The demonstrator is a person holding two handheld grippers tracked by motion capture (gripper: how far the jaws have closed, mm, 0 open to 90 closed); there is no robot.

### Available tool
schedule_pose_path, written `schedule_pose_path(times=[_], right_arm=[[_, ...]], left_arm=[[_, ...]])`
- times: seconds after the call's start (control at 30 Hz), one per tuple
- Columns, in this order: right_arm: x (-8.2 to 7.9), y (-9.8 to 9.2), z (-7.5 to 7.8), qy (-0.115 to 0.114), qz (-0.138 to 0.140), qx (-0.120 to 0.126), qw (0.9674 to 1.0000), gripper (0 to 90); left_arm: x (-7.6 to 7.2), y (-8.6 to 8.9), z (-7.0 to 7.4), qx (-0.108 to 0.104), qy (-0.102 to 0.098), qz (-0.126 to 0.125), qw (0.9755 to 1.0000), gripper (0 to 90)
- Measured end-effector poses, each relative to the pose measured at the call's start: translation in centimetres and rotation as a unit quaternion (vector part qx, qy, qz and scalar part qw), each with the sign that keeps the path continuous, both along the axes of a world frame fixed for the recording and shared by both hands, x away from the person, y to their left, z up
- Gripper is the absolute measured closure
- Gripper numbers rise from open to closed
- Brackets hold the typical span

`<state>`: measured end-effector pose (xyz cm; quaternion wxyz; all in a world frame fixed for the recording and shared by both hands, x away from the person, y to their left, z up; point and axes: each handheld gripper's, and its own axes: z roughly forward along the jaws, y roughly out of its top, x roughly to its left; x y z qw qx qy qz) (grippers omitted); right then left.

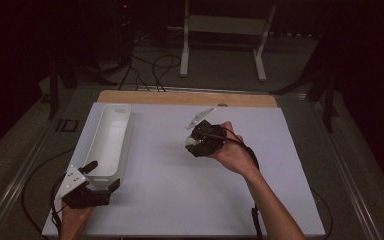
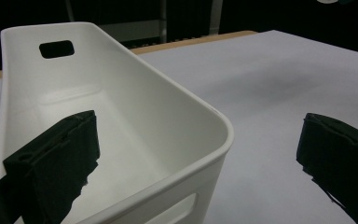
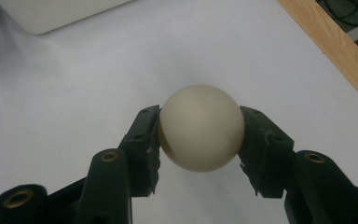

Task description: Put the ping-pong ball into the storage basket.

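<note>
A cream ball (image 3: 200, 130) is clamped between the black jaws of my right gripper (image 3: 199, 122), which hangs just above the white tabletop (image 3: 74, 93). In the high view, the right gripper (image 1: 196, 143) is near the table's middle, with the ball (image 1: 190, 141) showing pale at its left end. A long white bin (image 1: 111, 135) lies along the left side. My left gripper (image 1: 102, 176) stands open over the bin's near end. One jaw is inside the bin (image 2: 121, 116) and the other is outside over the table, with the rim between them in the left gripper (image 2: 200, 135) view.
A wooden strip (image 1: 180, 97) runs along the table's far edge and appears as the wooden strip (image 3: 335, 51) at the right. Beyond it are a white metal stand (image 1: 225, 25) and floor cables (image 1: 150, 70). Bare white tabletop (image 1: 180, 200) lies between the two hands.
</note>
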<state>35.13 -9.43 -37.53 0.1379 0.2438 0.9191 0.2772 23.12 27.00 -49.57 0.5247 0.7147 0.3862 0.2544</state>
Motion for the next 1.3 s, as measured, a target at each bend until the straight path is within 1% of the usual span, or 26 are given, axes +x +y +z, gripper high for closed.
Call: schedule_pose_path(times=[0.13, 0.47, 0.8, 0.97, 1.07, 1.3], right_arm=[[0.0, 0.2, 0.0, -0.002, 0.002, 0.001, 1.0000, 50.4], [0.3, 0.7, -0.2, 0.002, 0.001, 0.003, 1.0000, 50.4], [0.7, 1.8, 0.1, -0.002, 0.006, 0.005, 1.0000, 50.4], [0.7, 2.2, 0.3, 0.001, 0.010, 0.001, 0.9999, 50.4], [0.7, 2.4, 0.5, -0.002, 0.010, 0.008, 0.9999, 50.4], [0.9, 2.6, 0.6, -0.004, 0.010, 0.011, 0.9999, 50.4]], left_arm=[[0.0, 0.0, 0.0, 0.000, 0.000, 0.000, 1.0000, 0.0], [0.0, 0.0, 0.0, 0.000, 0.000, 0.000, 1.0000, 0.0], [0.0, 0.0, 0.0, 0.001, 0.000, -0.001, 1.0000, 0.0], [0.0, 0.0, 0.0, 0.000, 0.001, -0.001, 1.0000, 0.0], [0.0, 0.0, 0.0, 0.000, 0.000, -0.001, 1.0000, 0.0], [0.0, 0.0, 0.0, 0.000, 0.001, -0.001, 1.0000, 0.0]])
